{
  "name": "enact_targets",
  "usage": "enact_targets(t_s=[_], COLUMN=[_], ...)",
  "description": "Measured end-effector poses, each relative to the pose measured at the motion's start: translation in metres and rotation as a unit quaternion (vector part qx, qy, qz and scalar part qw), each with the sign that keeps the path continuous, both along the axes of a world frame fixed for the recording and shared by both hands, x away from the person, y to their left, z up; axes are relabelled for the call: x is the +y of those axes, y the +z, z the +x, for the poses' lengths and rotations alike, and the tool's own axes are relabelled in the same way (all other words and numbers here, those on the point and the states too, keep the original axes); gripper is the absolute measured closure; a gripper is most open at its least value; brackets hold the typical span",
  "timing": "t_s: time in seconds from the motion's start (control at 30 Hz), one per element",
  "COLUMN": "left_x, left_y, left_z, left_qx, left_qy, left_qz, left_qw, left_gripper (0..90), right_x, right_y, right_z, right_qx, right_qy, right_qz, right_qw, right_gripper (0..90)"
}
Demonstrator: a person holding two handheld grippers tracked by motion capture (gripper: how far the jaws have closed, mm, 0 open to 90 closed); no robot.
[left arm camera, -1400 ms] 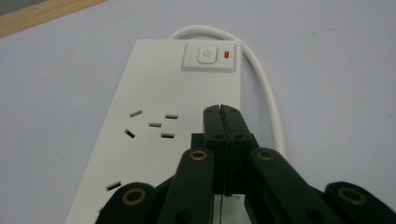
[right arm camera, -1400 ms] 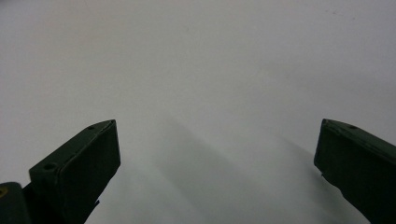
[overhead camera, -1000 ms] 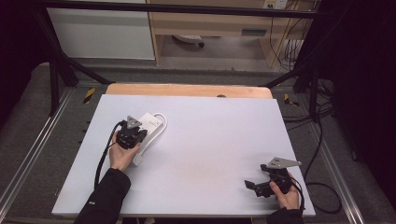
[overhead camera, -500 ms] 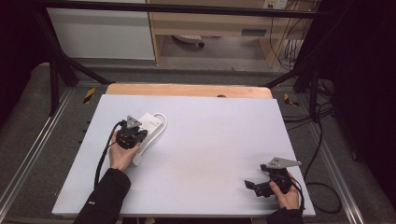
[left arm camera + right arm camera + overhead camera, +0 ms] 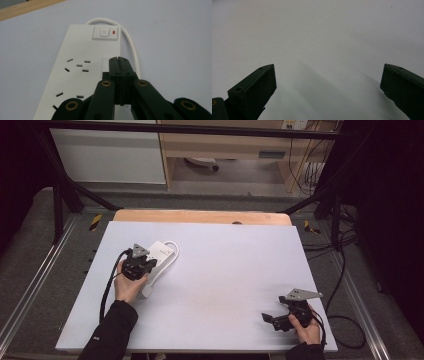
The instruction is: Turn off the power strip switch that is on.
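A white power strip [image 5: 160, 254] lies on the left part of the white table [image 5: 225, 265], its white cable [image 5: 173, 251] looping round its far end. My left gripper [image 5: 146, 260] hovers low over the strip with its jaws shut and nothing between them. In the left gripper view the shut left gripper [image 5: 118, 60] points along the power strip [image 5: 80, 55] toward its switch [image 5: 104, 32], which has a red light beside it. My right gripper [image 5: 272, 321] rests near the table's front right corner, open. In the right gripper view the right gripper [image 5: 328, 77] spans bare table.
A wooden board [image 5: 200, 216] runs along the table's far edge. Metal rails [image 5: 30, 285] flank the table on both sides. Black cables [image 5: 345, 270] trail on the floor at the right. A cabinet [image 5: 107, 155] and shelving stand behind.
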State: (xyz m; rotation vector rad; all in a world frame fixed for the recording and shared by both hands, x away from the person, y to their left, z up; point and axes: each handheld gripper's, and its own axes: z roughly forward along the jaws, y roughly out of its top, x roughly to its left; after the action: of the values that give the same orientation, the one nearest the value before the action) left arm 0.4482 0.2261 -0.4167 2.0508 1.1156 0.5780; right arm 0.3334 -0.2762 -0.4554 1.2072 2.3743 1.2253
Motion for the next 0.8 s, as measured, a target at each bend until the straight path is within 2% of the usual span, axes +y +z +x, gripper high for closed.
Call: enact_targets(t_s=[0.13, 0.23, 0.3, 0.37, 0.4, 0.47, 0.63, 0.8], left_x=[0.002, 0.003, 0.004, 0.005, 0.006, 0.008, 0.01, 0.014], left_y=[0.004, 0.007, 0.008, 0.01, 0.011, 0.013, 0.015, 0.015], left_z=[-0.004, -0.006, -0.009, -0.012, -0.013, -0.016, -0.021, -0.028], left_qx=[0.005, 0.009, 0.009, 0.009, 0.007, 0.006, 0.014, 0.023], left_qy=[-0.004, -0.01, -0.012, -0.015, -0.015, -0.015, -0.022, -0.022], left_qz=[-0.008, -0.011, -0.011, -0.008, -0.008, -0.008, -0.013, -0.009], left_qw=[0.9999, 0.9999, 0.9998, 0.9998, 0.9998, 0.9998, 0.9996, 0.9995], left_gripper=[89.6, 85.4, 78.6, 76.1, 70.9, 68.1, 49.6, 36.7], right_x=[0.001, 0.0, 0.0, 0.0, 0.0, 0.0, 0.0, 0.0], right_y=[0.0, 0.0, 0.0, 0.0, 0.0, 0.0, 0.0, 0.0], right_z=[0.0, 0.0, 0.0, 0.0, 0.0, 0.0, 0.0, 0.0], right_qx=[-0.001, -0.001, -0.001, -0.001, -0.001, -0.001, 0.0, 0.0], right_qy=[0.001, -0.001, -0.001, 0.0, -0.001, -0.001, -0.001, -0.001], right_qz=[-0.003, -0.002, -0.002, -0.002, -0.002, -0.001, -0.001, -0.001], right_qw=[1.0, 1.0, 1.0, 1.0, 1.0, 1.0, 1.0, 1.0], right_gripper=[0.9, 1.0, 1.0, 0.9, 1.0, 0.9, 0.9, 1.0])
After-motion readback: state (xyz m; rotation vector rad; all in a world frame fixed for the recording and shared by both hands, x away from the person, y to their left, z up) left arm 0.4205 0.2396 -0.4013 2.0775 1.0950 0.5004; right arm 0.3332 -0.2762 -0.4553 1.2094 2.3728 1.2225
